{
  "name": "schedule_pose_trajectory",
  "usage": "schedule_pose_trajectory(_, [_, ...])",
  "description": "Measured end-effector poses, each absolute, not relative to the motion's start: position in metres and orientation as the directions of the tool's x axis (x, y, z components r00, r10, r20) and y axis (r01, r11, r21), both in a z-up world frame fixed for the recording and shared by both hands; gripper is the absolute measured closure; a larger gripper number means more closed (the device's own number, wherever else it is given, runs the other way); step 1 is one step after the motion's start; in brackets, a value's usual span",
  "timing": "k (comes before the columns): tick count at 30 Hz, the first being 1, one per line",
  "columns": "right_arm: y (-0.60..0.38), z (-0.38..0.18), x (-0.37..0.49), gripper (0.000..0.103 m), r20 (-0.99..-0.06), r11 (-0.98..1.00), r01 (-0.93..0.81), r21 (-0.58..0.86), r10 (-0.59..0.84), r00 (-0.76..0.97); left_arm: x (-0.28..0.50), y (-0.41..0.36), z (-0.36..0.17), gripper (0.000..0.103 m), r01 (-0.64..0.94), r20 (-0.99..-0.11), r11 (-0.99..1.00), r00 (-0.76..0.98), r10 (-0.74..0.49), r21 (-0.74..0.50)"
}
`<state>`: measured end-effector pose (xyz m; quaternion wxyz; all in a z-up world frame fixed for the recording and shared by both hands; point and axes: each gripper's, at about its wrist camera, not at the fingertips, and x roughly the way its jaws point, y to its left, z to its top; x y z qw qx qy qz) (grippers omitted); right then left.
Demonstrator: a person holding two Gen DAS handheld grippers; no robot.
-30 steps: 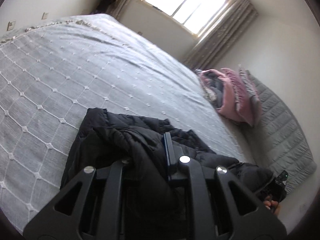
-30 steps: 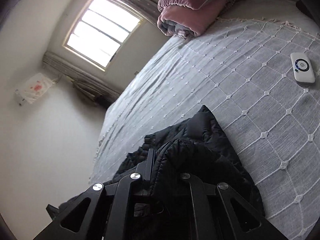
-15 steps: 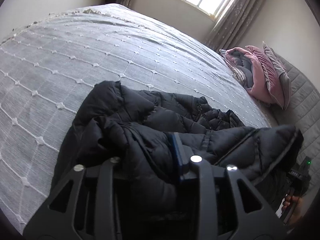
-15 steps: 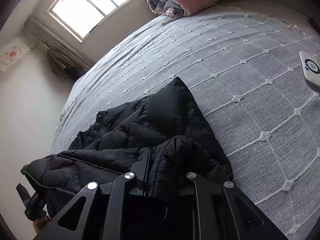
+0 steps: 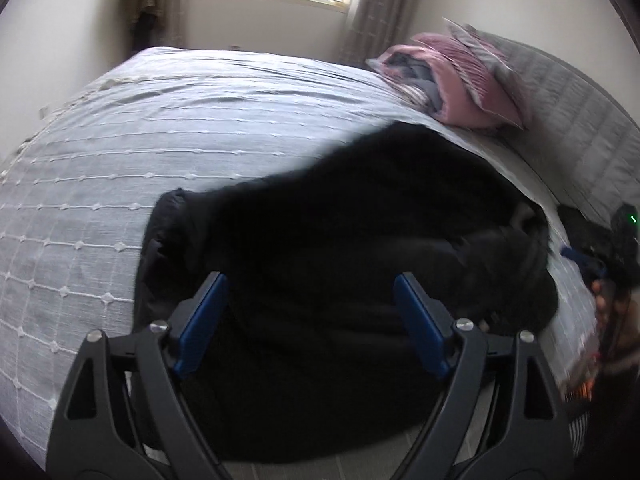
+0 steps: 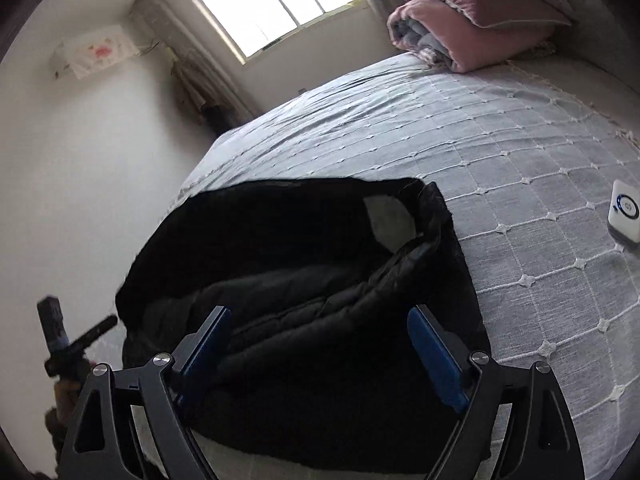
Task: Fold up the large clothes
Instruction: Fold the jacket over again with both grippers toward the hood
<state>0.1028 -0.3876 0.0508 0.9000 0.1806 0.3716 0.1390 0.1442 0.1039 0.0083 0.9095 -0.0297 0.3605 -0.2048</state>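
Note:
A large black puffer jacket (image 5: pixel 360 220) lies spread across the near edge of the grey quilted bed (image 5: pixel 140 140). In the right wrist view the jacket (image 6: pixel 300 280) shows its collar and a pale inner label at the far right. My left gripper (image 5: pixel 308 304) is open and empty just above the jacket's near hem. My right gripper (image 6: pixel 318 340) is open and empty over the jacket's near part. The other gripper shows at the right edge of the left wrist view (image 5: pixel 600 268) and at the lower left of the right wrist view (image 6: pixel 68 344).
Folded pink bedding and pillows (image 5: pixel 460 76) sit at the head of the bed by a grey padded headboard (image 5: pixel 580 128). A small white device (image 6: pixel 626 212) lies on the bedspread to the right. A window (image 6: pixel 276 4) and curtains are at the far wall.
Both grippers let go of the jacket and opened wide. The jacket, held bunched and lifted before, now lies spread on the bed. Both cameras drew back and levelled.

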Motion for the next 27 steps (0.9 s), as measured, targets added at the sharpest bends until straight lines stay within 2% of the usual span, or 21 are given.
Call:
schedule_pose_trajectory(5, [-0.361, 0.042, 0.093, 0.013, -0.674, 0.911, -0.230, 0.342, 0.408, 0.616, 0.127, 0.093, 0.001, 0.018, 0.537, -0.671, 0.791, 0.474, -0.570, -0.293])
schedule_pose_trajectory(8, [-0.345, 0.033, 0.098, 0.013, -0.718, 0.918, -0.257, 0.303, 0.397, 0.572, 0.121, 0.077, -0.008, 0.018, 0.629, -0.692, 0.711, 0.361, -0.626, -0.315])
schedule_pose_trajectory(13, [-0.308, 0.014, 0.117, 0.013, -0.808, 0.928, -0.297, 0.225, 0.348, 0.476, 0.130, 0.043, -0.033, 0.018, 0.663, -0.789, 0.696, 0.256, -0.559, -0.278])
schedule_pose_trajectory(17, [-0.284, 0.008, 0.143, 0.013, -0.834, 0.925, -0.332, 0.182, 0.325, 0.447, 0.146, 0.020, -0.051, 0.018, 0.659, -0.834, 0.711, 0.230, -0.501, -0.246])
schedule_pose_trajectory(19, [-0.278, 0.014, 0.158, 0.013, -0.810, 0.916, -0.349, 0.196, 0.352, 0.469, 0.157, 0.015, -0.047, 0.018, 0.647, -0.826, 0.721, 0.246, -0.506, -0.249])
schedule_pose_trajectory(22, [-0.279, 0.025, 0.175, 0.013, -0.740, 0.916, -0.340, 0.211, 0.378, 0.557, 0.176, 0.020, -0.030, 0.018, 0.615, -0.760, 0.740, 0.334, -0.558, -0.273])
schedule_pose_trajectory(24, [-0.289, 0.036, 0.185, 0.013, -0.648, 0.932, -0.282, 0.226, 0.360, 0.672, 0.191, 0.030, -0.016, 0.018, 0.564, -0.665, 0.769, 0.454, -0.592, -0.300])
schedule_pose_trajectory(25, [-0.302, 0.043, 0.187, 0.013, -0.568, 0.941, -0.219, 0.256, 0.330, 0.754, 0.198, 0.039, -0.011, 0.018, 0.523, -0.615, 0.791, 0.522, -0.591, -0.316])
schedule_pose_trajectory(27, [-0.328, 0.047, 0.188, 0.013, -0.498, 0.940, -0.098, 0.325, 0.259, 0.827, 0.210, 0.061, -0.005, 0.018, 0.401, -0.549, 0.846, 0.643, -0.534, -0.353])
